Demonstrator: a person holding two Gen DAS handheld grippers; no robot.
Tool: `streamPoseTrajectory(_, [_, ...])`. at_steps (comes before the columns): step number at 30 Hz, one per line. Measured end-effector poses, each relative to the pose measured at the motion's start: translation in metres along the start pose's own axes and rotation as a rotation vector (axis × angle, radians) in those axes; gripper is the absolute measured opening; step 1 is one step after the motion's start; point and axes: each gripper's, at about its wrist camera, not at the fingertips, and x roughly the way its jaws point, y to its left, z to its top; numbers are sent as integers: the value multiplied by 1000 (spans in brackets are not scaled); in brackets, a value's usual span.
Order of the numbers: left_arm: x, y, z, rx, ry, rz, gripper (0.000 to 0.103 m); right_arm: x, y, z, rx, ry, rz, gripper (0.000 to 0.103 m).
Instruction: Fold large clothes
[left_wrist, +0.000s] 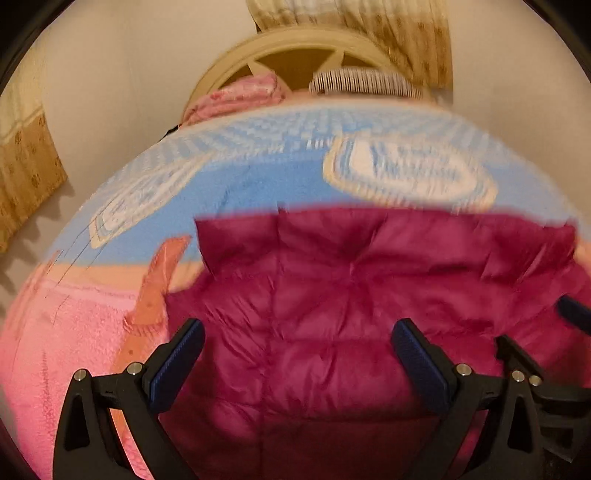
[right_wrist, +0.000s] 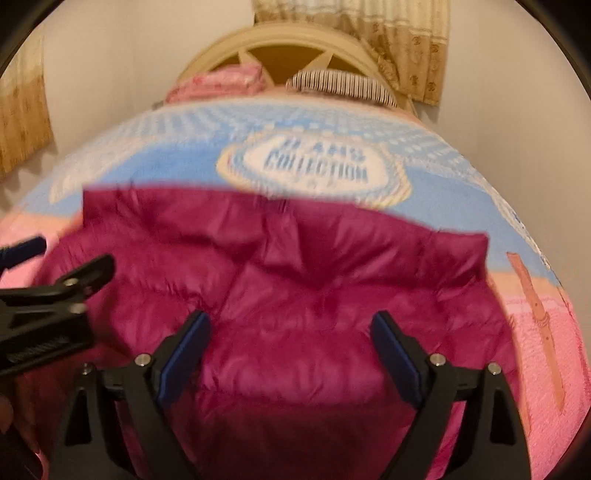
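A magenta quilted puffer jacket (left_wrist: 351, 295) lies spread on the bed; it also shows in the right wrist view (right_wrist: 288, 280). My left gripper (left_wrist: 297, 332) is open and empty, hovering over the jacket's near part. My right gripper (right_wrist: 290, 325) is open and empty, over the jacket too. The right gripper's fingers (left_wrist: 517, 354) show at the right edge of the left wrist view, and the left gripper's fingers (right_wrist: 88, 269) at the left edge of the right wrist view, so the two are side by side. Both views are motion-blurred.
The bed carries a blue and pink blanket (right_wrist: 177, 166) with a "COLLECTION" badge (right_wrist: 317, 166). A pink folded cloth (right_wrist: 221, 83) and a striped pillow (right_wrist: 340, 85) lie by the cream headboard (right_wrist: 288, 40). Curtains (right_wrist: 406, 37) hang behind.
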Motion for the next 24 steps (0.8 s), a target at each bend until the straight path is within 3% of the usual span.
streamPoseTrajectory(4, [5,7,-8,-43,-13,-33,102,16,2,-12,-20,4,-16,95])
streamPoseTrajectory(7, [1,7,-9,-13,20,-10,102,23,4,-11,-38,35,-32,97])
streamPoseTrajectory(11, [-37,38,-20,-96,-29,-4,102,24,3,-10,-32,39,-33,97])
streamPoseTrajectory(18, [-81,105,-78,-289,-13,-37,102,-43,6,-34,29,-51,-15,98])
streamPoseTrajectory(24, [-80,98,-105,-328,3,-28,102,-63,19,-66,15,-73,-38,98])
